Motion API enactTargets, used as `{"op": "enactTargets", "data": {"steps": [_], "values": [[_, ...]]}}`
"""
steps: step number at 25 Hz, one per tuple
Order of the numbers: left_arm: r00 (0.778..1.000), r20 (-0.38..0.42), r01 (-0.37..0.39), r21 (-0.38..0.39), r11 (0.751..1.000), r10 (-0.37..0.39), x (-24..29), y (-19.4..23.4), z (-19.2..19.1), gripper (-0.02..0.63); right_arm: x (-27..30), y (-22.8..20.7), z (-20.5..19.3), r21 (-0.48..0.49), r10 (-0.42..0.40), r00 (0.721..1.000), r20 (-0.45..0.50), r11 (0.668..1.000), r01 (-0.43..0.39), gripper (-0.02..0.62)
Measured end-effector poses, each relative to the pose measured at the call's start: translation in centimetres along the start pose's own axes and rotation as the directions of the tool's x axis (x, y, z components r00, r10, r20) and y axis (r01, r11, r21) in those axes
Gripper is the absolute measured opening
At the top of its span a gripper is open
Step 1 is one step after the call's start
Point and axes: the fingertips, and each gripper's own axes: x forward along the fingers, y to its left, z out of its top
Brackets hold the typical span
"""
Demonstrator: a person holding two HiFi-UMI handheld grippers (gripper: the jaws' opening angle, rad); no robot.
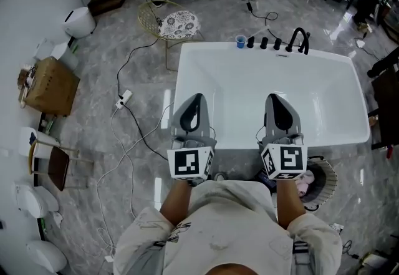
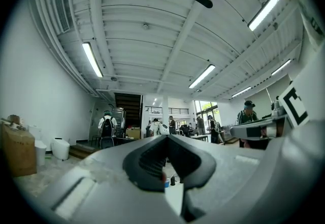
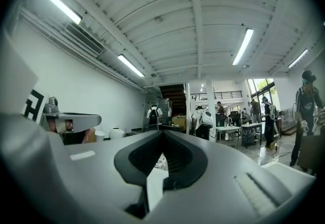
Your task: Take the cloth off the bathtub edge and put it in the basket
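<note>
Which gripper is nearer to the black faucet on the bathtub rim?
Right. The right gripper is almost in line with the faucet; the left gripper lies farther left.

White tub [image 1: 249, 77] at centre, empty. Left claw [image 1: 196, 100] and right claw [image 1: 275, 100] side by side over tub's 6 o'clock edge, both pointing 12 o'clock, tips together, nothing in them. Blue cup [image 1: 240, 41] and black faucet [image 1: 299, 40] on 12 o'clock rim. Basket [image 1: 325, 175] on floor at 4 o'clock. Wire chair [image 1: 168, 23] at 11 o'clock. Box [image 1: 53, 86] at 9 o'clock.
</note>
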Motion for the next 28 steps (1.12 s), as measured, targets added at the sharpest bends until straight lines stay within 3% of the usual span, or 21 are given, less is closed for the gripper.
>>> {"op": "enactTargets", "data": {"steps": [11, 21, 25, 28], "values": [[1.0, 0.004, 0.005, 0.02, 1.0, -0.005, 0.0, 0.1, 0.2, 0.002, 0.8, 0.9, 1.2, 0.0, 0.017, 0.997, 0.08, 1.0, -0.017, 0.002], [0.999, -0.019, -0.027, -0.018, 0.999, 0.026, 0.0, 0.4, 0.0, 0.002, 1.3, 0.8, 0.8, 0.001, 0.018, 0.996, 0.085, 1.0, -0.019, 0.002], [1.0, -0.014, -0.017, 0.021, 1.0, 0.017, 0.0, 0.6, -0.5, 0.002, 1.4, 0.5, 0.2, 0.007, 0.017, 0.997, 0.074, 1.0, -0.018, 0.002], [0.999, -0.034, -0.023, -0.005, 1.0, 0.023, 0.1, 0.6, -1.0, 0.002, 1.7, 0.5, -0.3, 0.004, 0.018, 0.998, 0.067, 1.0, -0.019, 0.002]]}}
